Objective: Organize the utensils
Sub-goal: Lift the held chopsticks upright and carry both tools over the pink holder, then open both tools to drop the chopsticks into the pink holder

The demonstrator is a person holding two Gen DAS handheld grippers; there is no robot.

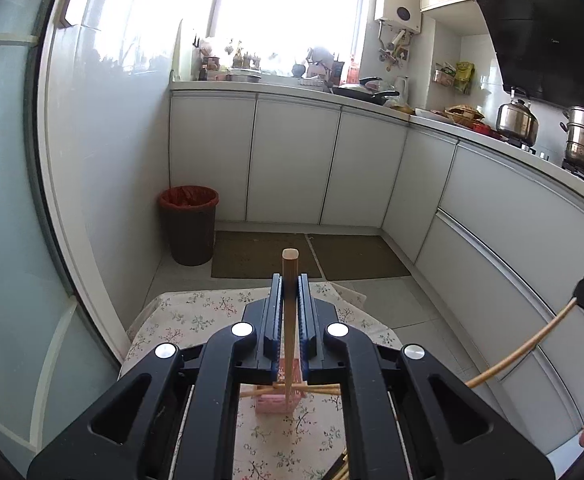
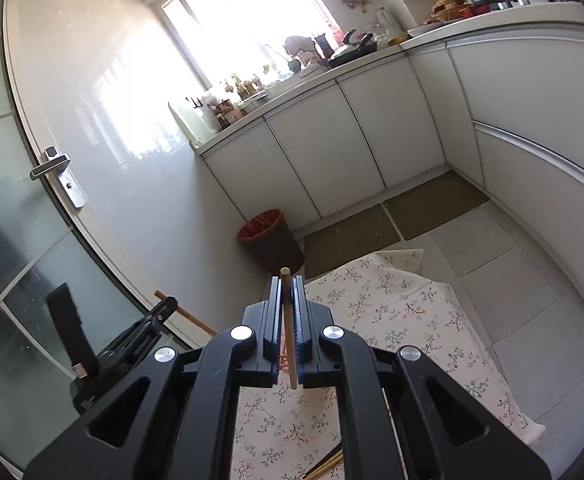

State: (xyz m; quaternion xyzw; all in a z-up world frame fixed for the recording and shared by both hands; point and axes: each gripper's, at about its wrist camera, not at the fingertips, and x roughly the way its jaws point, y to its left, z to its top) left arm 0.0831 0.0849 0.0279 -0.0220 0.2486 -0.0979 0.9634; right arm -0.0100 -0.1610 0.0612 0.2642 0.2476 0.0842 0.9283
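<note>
Left gripper (image 1: pixel 290 296) clamped on one chopstick (image 1: pixel 290 312) — stick upright between the pads, top end poking above the fingertips, lower end hanging over a pink holder (image 1: pixel 278 400) on the floral cloth (image 1: pixel 196 316). More sticks lie across the holder and at the cloth's near edge.

Right gripper (image 2: pixel 288 300) likewise closed on a second stick (image 2: pixel 288 328), held near its upper end, slightly tilted.

Handling, as judged: light, stiff, smooth wood or bamboo; thin, so apt to pivot in the pads. A hold nearer mid-length should steady it — an end grip lets it swing. Not fragile.

Writing: none legible. The wall heater and packets on the counter carry marks too small to read.
</note>
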